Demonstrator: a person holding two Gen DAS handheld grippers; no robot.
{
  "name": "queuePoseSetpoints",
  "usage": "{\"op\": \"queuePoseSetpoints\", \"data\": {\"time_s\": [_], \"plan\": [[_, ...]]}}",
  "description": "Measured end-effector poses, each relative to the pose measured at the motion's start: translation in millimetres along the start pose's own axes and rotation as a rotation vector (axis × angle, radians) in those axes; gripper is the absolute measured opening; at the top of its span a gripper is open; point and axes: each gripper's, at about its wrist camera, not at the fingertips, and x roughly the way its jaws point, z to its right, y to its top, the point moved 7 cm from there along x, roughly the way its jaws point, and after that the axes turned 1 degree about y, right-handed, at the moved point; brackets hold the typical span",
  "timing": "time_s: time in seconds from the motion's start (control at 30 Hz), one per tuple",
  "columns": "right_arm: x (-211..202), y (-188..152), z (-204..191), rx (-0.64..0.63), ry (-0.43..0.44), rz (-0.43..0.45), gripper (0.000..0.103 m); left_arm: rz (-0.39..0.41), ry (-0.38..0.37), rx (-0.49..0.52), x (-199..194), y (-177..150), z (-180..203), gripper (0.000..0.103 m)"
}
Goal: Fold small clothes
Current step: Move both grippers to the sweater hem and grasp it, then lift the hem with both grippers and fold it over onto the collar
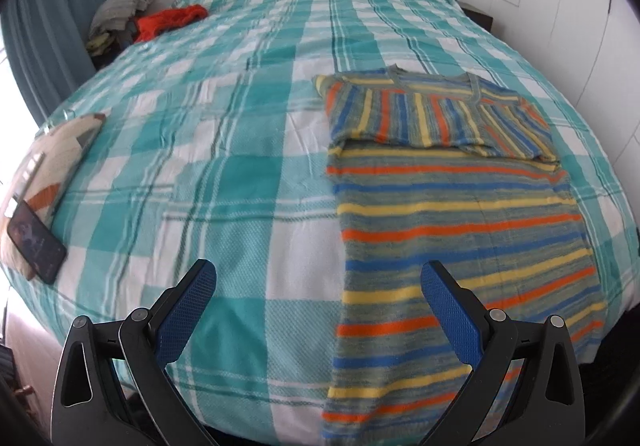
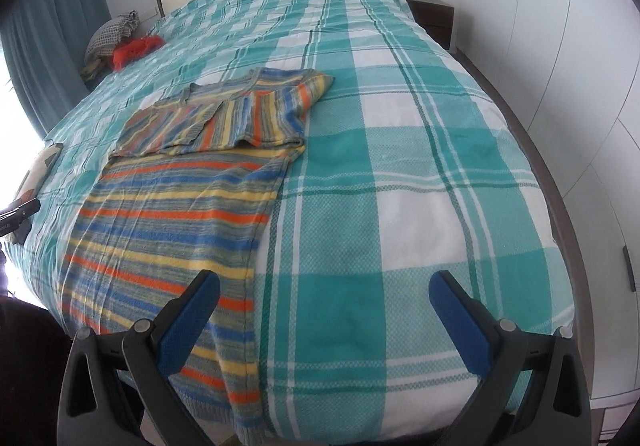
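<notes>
The striped shirt [image 1: 452, 214] lies flat on the bed [image 1: 224, 134], sleeves folded in at its far end; lengthwise folding appears next, requiring a grip on the near hem. Left tongs [image 1: 318, 286] and right tongs [image 2: 324, 296] hover above the near edge, both wide and empty.

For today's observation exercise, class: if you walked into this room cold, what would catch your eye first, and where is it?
First, the striped shirt, in orange, blue and yellow, lying on the near part of the bed with its sleeves folded in across the chest. Under it the teal and white checked bedspread covers the whole bed. Far back at the left edge sits a bright red cloth, and both the left gripper and right gripper hang above the near edge with jaws wide apart.
</notes>
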Motion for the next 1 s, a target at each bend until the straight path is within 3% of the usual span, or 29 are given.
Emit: {"op": "queuePoseSetpoints", "data": {"time_s": [0.17, 0.2, 0.23, 0.3, 0.33, 0.37, 0.43, 0.47, 0.5, 0.53, 0.6, 0.7, 0.8, 0.9, 1.0], "plan": [[11, -55, -17, 0.033, 0.116, -0.233, 0.103, -0.222, -0.129, -0.065, 34, -91, 12, 0.096], [16, -69, -23, 0.043, 0.147, -0.287, 0.102, -0.263, -0.149, -0.053, 39, -106, 20, 0.082], [21, -80, -30, 0.057, 0.174, -0.325, 0.102, -0.289, -0.162, -0.03, 41, -116, 28, 0.075], [34, -94, -44, 0.078, 0.219, -0.364, 0.101, -0.273, -0.136, 0.046, 40, -123, 43, 0.076], [44, -100, -50, 0.078, 0.229, -0.393, 0.099, -0.263, -0.123, 0.077, 38, -123, 48, 0.069], [56, -107, -55, 0.07, 0.225, -0.432, 0.09, -0.26, -0.125, 0.087, 38, -123, 51, 0.061], [71, -118, -60, 0.033, 0.169, -0.484, 0.078, -0.26, -0.164, 0.053, 33, -121, 50, 0.003], [71, -117, -61, 0.002, 0.129, -0.49, 0.063, -0.275, -0.209, 0.025, 31, -121, 50, 0.004], [68, -117, -60, -0.014, 0.116, -0.5, 0.023, -0.279, -0.235, 0.007, 27, -121, 49, 0.004], [61, -114, -60, 0.005, 0.157, -0.497, 0.003, -0.281, -0.256, 0.0, 23, -120, 48, 0.004], [46, -106, -56, 0.083, 0.244, -0.484, 0.004, -0.291, -0.308, -0.023, 14, -115, 49, 0.004], [24, -80, -52, 0.157, 0.351, -0.416, 0.004, -0.278, -0.414, -0.1, -1, -87, 48, 0.004], [13, -33, -47, 0.238, 0.454, -0.332, 0.004, -0.226, -0.477, -0.135, -3, -27, 40, 0.004], [21, 32, -41, 0.261, 0.489, -0.243, 0.004, -0.185, -0.503, -0.145, 12, 48, 36, 0.004], [52, 108, -36, 0.265, 0.484, -0.172, 0.004, -0.172, -0.475, -0.141, 58, 122, 32, 0.004]]}}
